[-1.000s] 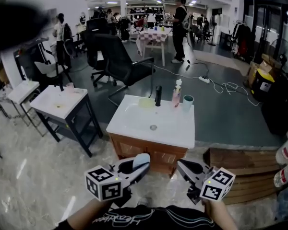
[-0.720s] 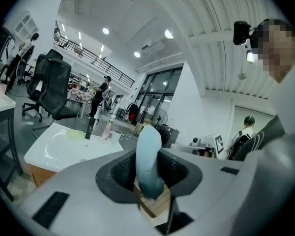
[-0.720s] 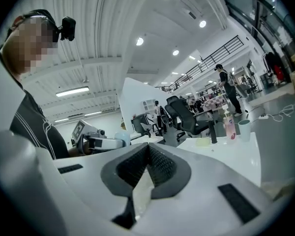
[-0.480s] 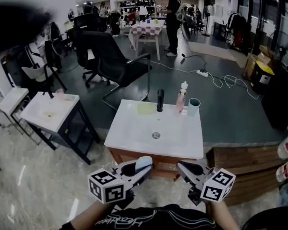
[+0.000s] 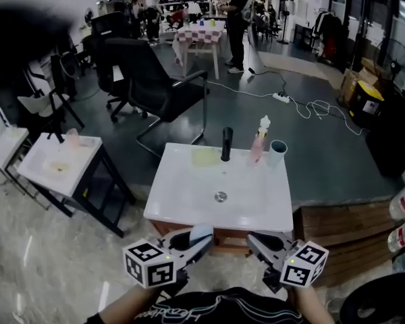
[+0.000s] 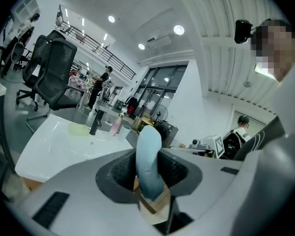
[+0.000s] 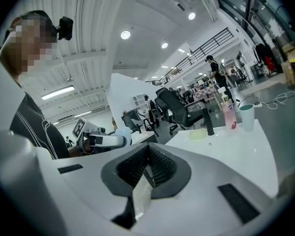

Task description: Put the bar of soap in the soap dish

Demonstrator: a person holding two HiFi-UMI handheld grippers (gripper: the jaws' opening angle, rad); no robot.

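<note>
A pale blue bar of soap [image 5: 202,232] stands on edge between the pads of my left gripper [image 5: 200,236], which is shut on it; the left gripper view shows the bar [image 6: 149,161] clamped upright. My right gripper [image 5: 254,239] is shut with nothing in it, its pads [image 7: 160,168] meeting. Both hover just in front of the near edge of a white sink vanity [image 5: 189,204]. A yellow-green soap dish [image 5: 206,157] lies at the back of the vanity, left of the black faucet [image 5: 225,144]. The dish [image 6: 78,128] looks empty.
A pink bottle [image 5: 260,140] and a teal cup [image 5: 278,152] stand right of the faucet. A smaller white table [image 5: 54,164] is at the left, a black office chair [image 5: 148,79] behind, a wooden pallet [image 5: 337,225] at the right. People stand far back.
Both grippers and the head view have moved forward toward the vanity, which now sits closer and larger. The soap stays clamped in the left gripper.
</note>
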